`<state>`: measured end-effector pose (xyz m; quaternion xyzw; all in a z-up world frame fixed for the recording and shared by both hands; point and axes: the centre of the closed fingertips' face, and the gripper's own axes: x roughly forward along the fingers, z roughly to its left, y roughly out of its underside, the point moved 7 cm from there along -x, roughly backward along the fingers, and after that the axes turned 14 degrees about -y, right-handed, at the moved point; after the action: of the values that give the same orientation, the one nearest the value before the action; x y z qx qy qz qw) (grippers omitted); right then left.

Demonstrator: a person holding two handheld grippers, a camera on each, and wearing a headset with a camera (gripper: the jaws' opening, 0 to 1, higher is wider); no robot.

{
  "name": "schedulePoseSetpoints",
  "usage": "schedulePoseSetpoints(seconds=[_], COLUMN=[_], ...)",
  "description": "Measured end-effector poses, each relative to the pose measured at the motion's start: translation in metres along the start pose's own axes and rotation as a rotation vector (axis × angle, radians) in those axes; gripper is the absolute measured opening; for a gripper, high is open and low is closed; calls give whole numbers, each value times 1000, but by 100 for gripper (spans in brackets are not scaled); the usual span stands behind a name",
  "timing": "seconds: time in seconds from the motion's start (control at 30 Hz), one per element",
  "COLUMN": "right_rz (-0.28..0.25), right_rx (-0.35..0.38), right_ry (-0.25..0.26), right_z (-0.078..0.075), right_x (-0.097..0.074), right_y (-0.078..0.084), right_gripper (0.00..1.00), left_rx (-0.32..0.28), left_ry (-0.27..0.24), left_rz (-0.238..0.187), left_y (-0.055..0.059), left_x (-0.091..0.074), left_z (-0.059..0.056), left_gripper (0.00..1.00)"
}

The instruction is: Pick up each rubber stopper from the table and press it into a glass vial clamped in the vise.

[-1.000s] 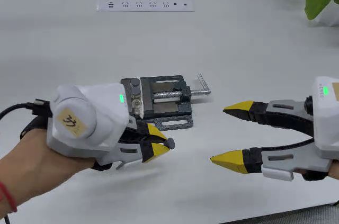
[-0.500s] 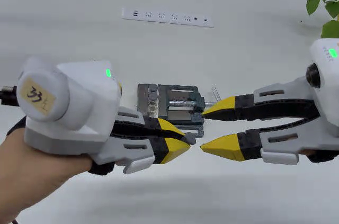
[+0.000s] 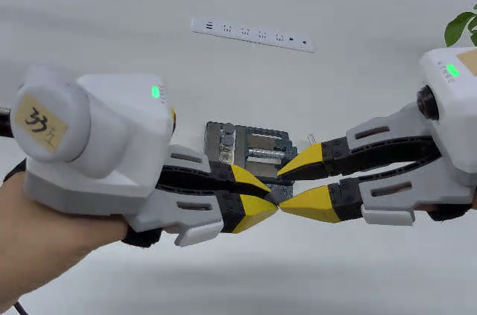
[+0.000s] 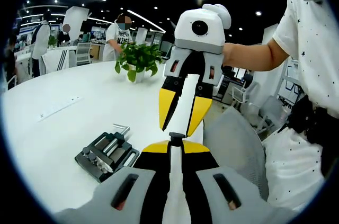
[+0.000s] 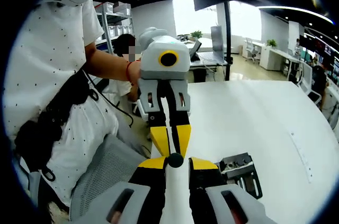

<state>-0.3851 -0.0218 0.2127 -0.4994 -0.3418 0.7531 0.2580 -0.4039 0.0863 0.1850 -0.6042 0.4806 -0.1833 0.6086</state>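
Observation:
My left gripper [image 3: 264, 194] is shut on a small dark rubber stopper [image 3: 281, 194] and holds it in the air in front of the vise. My right gripper [image 3: 288, 190] faces it tip to tip, its yellow jaws standing just above and below the stopper with a narrow gap between them. In the right gripper view the stopper [image 5: 175, 160] sits between my right gripper's [image 5: 177, 163] tips. In the left gripper view the stopper [image 4: 176, 137] pokes out of my left gripper [image 4: 176, 145]. Behind them on the table stands the dark vise [image 3: 262, 141] with a glass vial [image 3: 226, 153] clamped in it.
A white power strip [image 3: 253, 33] lies at the back of the white table [image 3: 112, 47]. A potted plant [image 3: 463, 26] stands at the far right edge. People stand in the background of the left gripper view, beyond the plant [image 4: 139, 57].
Both grippers have risen and come together in front of the vise. The right gripper's jaws have narrowed and now sit on either side of the stopper held by the left gripper.

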Motion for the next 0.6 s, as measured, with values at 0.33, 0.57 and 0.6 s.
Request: schedulePoseSetpoints(seconds=[0.33,0.57,0.6], right_rz=[25,53,57], right_rx=[-12,-39,-42], right_ry=[-29,-38,-39], right_z=[1,3,3], right_x=[2,5,5], right_y=[-4,-9,-9], right_gripper=[7,7,7], left_rx=[6,-11,-15], left_ry=[-7,-1,0], left_rz=[-11,-10,-9], left_y=[-3,-2,-2], left_x=[-5,-7,-7], left_z=[0,0,0], left_gripper=[3,3,3])
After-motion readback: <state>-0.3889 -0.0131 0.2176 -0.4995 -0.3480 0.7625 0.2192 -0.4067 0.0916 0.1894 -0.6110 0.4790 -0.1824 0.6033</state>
